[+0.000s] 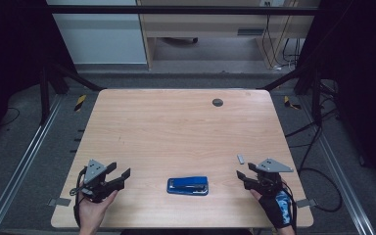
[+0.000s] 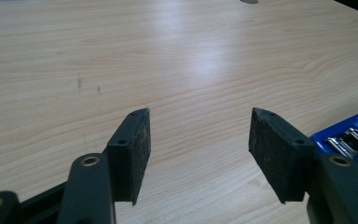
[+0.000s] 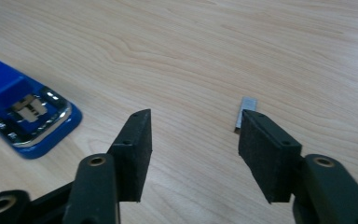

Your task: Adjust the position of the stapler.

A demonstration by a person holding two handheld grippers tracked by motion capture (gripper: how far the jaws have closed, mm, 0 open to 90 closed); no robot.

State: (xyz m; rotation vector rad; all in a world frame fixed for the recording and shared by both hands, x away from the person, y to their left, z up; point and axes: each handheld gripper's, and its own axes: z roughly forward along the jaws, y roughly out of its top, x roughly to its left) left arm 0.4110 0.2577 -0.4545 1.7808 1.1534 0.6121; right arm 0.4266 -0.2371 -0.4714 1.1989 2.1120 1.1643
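Blue stapler (image 1: 187, 186) flat at near table edge; staple strip (image 1: 241, 158) well right.

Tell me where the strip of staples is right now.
In the high view the strip of staples lies flat near the table's right edge, just beyond the open right gripper and right of the blue stapler.

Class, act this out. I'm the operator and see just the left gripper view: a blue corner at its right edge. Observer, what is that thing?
Observer: A blue stapler, lying flat on the wooden table.
Operator: Anything near the right gripper?
Observer: A small grey strip of staples lies just beyond the right gripper, untouched.
Operator: Is it holding anything?
Observer: No, its jaws stand open and empty.
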